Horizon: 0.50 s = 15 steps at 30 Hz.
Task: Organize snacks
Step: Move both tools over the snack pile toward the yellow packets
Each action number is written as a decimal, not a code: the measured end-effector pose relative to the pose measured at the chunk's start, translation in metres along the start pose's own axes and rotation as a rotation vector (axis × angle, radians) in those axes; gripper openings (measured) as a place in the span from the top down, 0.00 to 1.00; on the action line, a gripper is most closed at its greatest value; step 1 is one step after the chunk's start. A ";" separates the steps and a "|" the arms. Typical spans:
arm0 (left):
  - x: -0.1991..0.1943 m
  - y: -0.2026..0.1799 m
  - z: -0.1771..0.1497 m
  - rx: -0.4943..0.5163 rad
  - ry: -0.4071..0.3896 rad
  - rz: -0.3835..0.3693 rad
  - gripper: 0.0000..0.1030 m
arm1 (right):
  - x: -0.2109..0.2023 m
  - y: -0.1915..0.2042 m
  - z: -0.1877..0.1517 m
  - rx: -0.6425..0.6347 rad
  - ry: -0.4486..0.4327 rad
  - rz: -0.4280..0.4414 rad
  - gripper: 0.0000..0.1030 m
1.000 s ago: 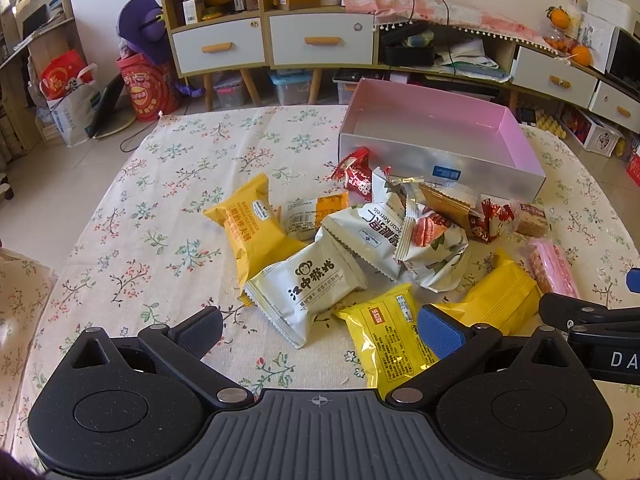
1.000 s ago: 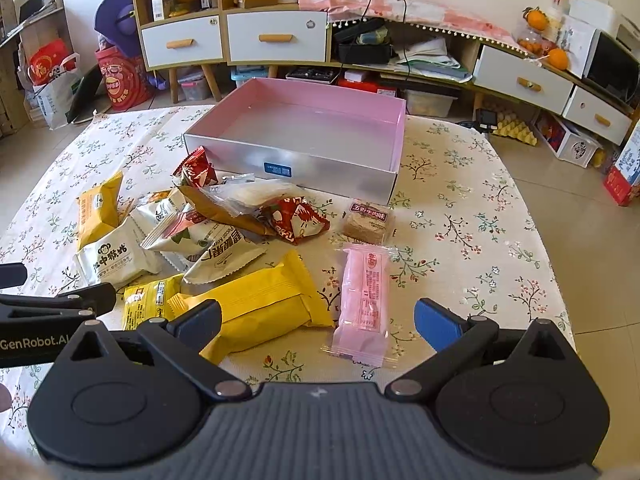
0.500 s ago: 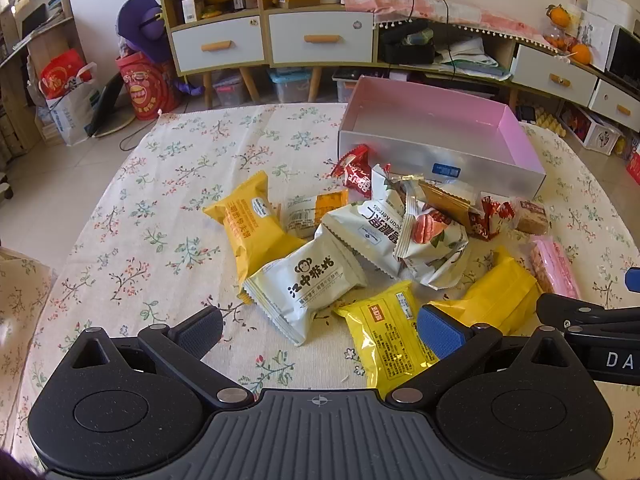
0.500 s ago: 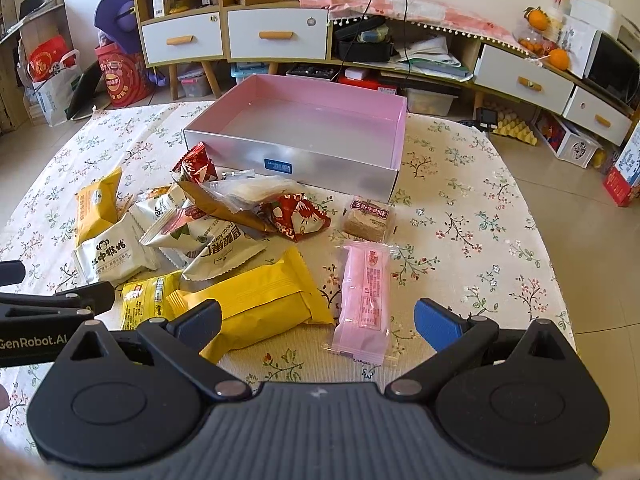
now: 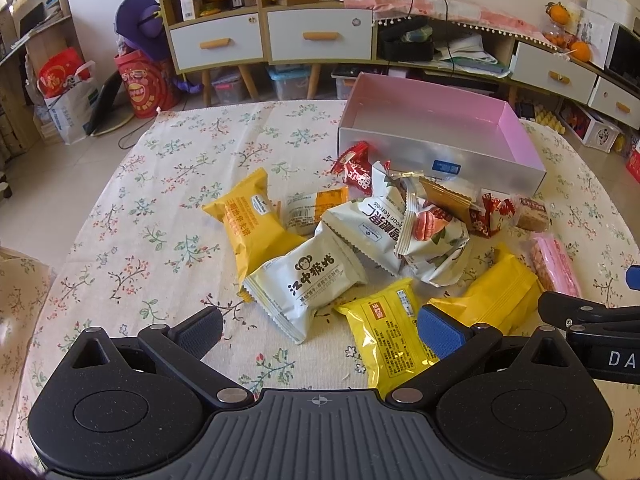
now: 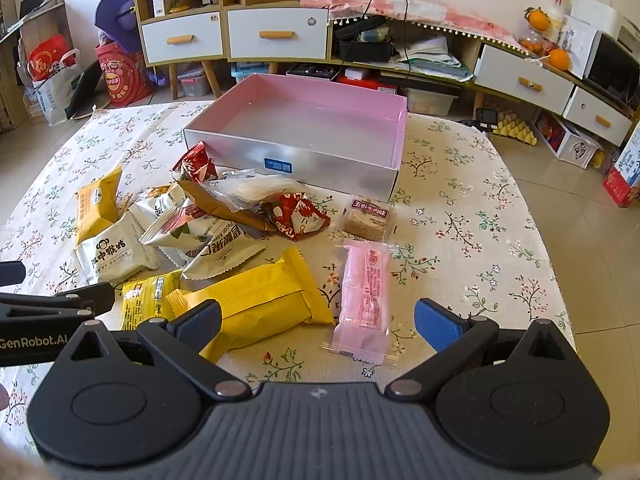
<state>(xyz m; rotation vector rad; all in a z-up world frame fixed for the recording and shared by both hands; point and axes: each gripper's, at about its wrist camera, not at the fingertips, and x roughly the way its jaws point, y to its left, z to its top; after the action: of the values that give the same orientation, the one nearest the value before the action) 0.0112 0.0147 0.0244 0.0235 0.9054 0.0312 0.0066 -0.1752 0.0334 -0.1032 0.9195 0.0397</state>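
Observation:
A heap of wrapped snacks lies on the floral tablecloth in front of an empty silver box with a pink inside (image 5: 436, 148) (image 6: 304, 132). Nearest my left gripper (image 5: 320, 330) are a white monkey-logo pack (image 5: 308, 284) and a small yellow pack (image 5: 390, 328); the gripper is open and holds nothing. My right gripper (image 6: 318, 322) is open above the table's near edge, with a large yellow pack (image 6: 256, 300) and a pink wafer pack (image 6: 366, 300) just beyond its fingers. A brown square biscuit (image 6: 370, 218) and a red candy (image 6: 298, 216) lie farther on.
The table (image 5: 152, 216) has bare cloth on its left half and right of the box (image 6: 472, 208). Each gripper shows at the edge of the other's view. Cabinets, drawers and bags stand on the floor beyond the table.
Both grippers have drifted slightly; the snacks sit a little farther up in the frames. Nothing was grasped or moved.

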 end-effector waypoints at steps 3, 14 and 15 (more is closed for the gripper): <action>0.001 0.000 0.001 -0.002 0.002 -0.001 0.00 | 0.000 0.000 0.000 -0.002 0.001 -0.001 0.00; 0.002 0.002 0.002 -0.004 0.006 -0.001 0.00 | 0.001 0.000 0.000 -0.003 0.002 -0.002 0.00; 0.002 0.002 0.002 -0.004 0.007 -0.001 0.00 | 0.001 0.000 0.000 -0.003 0.002 -0.003 0.00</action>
<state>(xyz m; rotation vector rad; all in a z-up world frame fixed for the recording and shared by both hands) 0.0142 0.0171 0.0240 0.0188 0.9121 0.0323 0.0067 -0.1749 0.0327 -0.1076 0.9210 0.0388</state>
